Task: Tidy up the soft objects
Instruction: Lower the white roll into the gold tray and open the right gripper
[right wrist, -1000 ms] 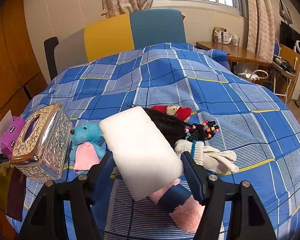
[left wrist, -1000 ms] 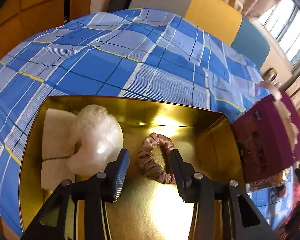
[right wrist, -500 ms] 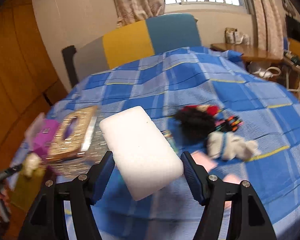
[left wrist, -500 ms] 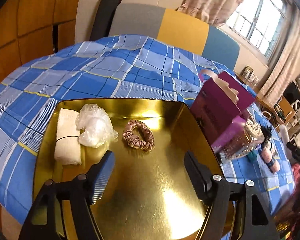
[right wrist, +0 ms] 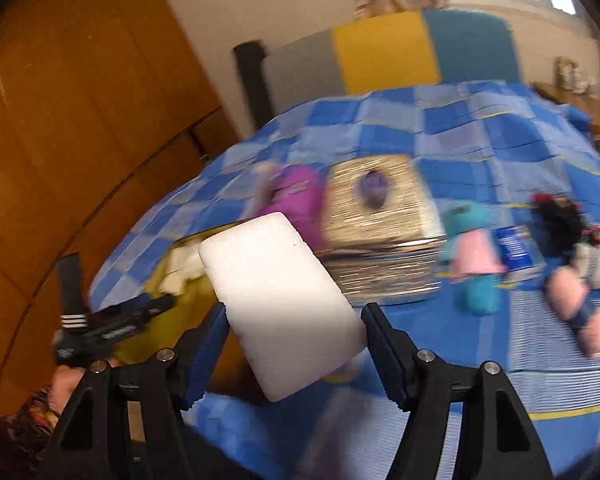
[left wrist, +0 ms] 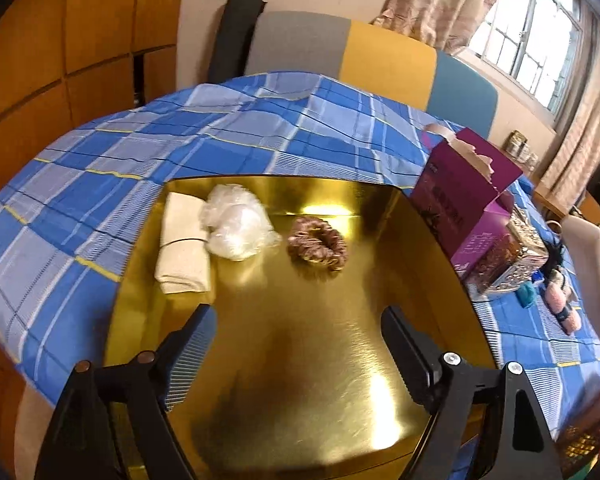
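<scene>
Right gripper (right wrist: pixel 294 344): clamped on white foam block (right wrist: pixel 280 300), carried toward gold tray (left wrist: pixel 320 360). Left gripper (left wrist: pixel 296 344): jaws just been opening, wide and empty, scrunchie (left wrist: pixel 318 244) lying in tray. Risk: block, springy, may slip mid-swing. Purple box (left wrist: pixel 464 208) print unreadable

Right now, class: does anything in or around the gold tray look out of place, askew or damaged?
One thing: the purple carton beside the gold tray leans, its top flap torn open. The cloth, plastic bag and scrunchie lie tidily inside.
</scene>
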`<action>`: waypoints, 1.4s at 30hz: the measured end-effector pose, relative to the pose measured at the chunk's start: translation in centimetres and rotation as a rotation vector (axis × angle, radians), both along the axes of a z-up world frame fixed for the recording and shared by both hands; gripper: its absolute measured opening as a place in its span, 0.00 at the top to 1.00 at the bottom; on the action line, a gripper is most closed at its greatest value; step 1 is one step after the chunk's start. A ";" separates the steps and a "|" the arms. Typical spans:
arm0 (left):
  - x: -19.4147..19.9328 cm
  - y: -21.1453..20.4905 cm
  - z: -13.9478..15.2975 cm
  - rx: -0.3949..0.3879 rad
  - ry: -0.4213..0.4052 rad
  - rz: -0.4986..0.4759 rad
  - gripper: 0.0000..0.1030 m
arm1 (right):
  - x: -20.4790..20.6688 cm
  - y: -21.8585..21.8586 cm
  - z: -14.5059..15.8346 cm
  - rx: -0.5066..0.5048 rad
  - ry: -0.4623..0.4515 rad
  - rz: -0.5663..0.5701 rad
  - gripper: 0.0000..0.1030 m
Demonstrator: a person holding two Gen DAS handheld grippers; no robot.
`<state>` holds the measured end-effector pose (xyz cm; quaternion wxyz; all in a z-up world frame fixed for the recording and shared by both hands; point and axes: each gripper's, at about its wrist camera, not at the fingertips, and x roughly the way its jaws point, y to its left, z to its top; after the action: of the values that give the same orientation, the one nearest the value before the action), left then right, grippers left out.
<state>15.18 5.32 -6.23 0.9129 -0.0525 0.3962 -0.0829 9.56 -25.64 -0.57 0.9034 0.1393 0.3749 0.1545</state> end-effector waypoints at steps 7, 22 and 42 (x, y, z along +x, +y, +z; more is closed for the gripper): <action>-2.0 1.9 0.8 0.056 -0.071 0.054 0.15 | 4.5 9.2 -1.4 0.009 0.081 0.041 0.33; -1.4 6.0 0.1 0.017 -0.039 0.193 0.14 | 13.8 16.5 -6.1 -0.207 0.167 -0.225 0.33; -1.0 6.4 -0.7 -0.006 -0.006 0.200 0.14 | 16.1 17.9 -7.4 -0.354 0.167 -0.326 0.25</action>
<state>14.20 11.69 -6.97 0.9176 -0.0944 0.3861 0.0076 25.63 -7.77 -8.00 0.8926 0.0497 0.4420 -0.0735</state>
